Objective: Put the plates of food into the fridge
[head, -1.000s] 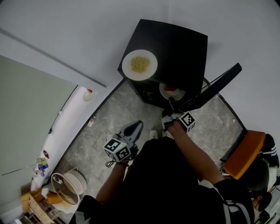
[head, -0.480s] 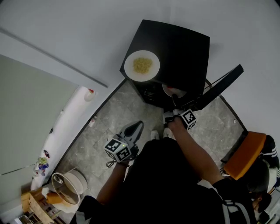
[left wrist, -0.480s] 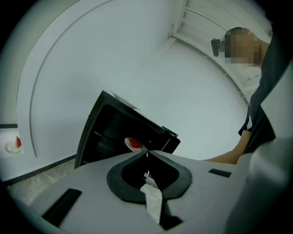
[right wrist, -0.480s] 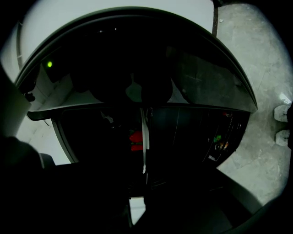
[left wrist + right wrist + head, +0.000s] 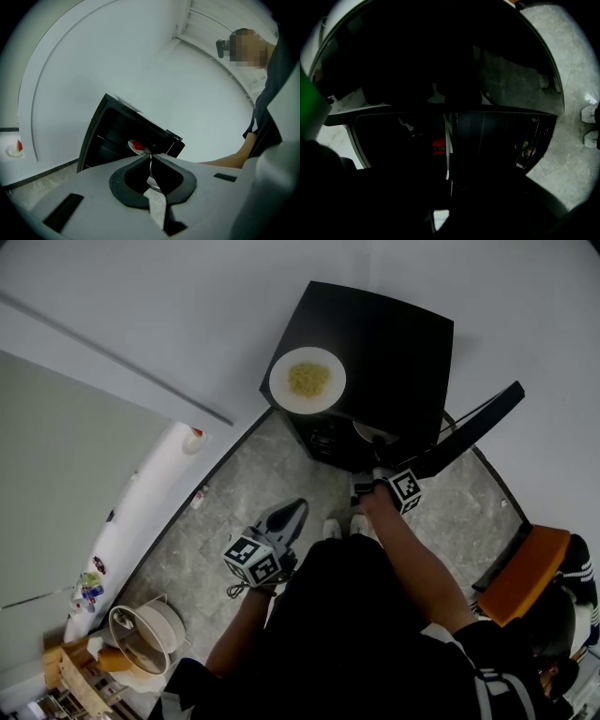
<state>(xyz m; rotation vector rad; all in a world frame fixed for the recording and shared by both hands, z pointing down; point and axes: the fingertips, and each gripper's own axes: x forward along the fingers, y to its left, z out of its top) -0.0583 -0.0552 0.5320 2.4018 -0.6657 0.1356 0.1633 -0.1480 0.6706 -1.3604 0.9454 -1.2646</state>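
Since a second ago: the right tool (image 5: 379,468) has pushed forward, and the plate of red food (image 5: 371,433) has slid deeper into the black fridge (image 5: 394,343). Only a sliver of its white rim now shows in the head view. The left tool (image 5: 289,517) has not moved.
Right tool: clamped on the near rim of the plate of red food. The right gripper view shows the plate edge-on between the jaws, with the red food just beyond them in the dark interior.
Left tool: jaws pressed together on nothing, held low over the stone floor (image 5: 234,493), well apart from the fridge.
Where the plates are: one is partly inside the open fridge, still carried by the right tool. The plate of yellow food (image 5: 307,380) waits on the fridge's top near its front left corner (untouched, by the look of it).
Fridge door: the fridge door (image 5: 473,426) stands swung out to the person's right, just beside the right arm.
Step in hand: judged to be setting the first plate down inside.
Doing it well: keep the plate level so the food does not slide, and ease it fully in before the jaws part. Then draw the tool straight back, clear of the door.
Task so far: roughly the first half is under way, and the second plate is not yet lifted.
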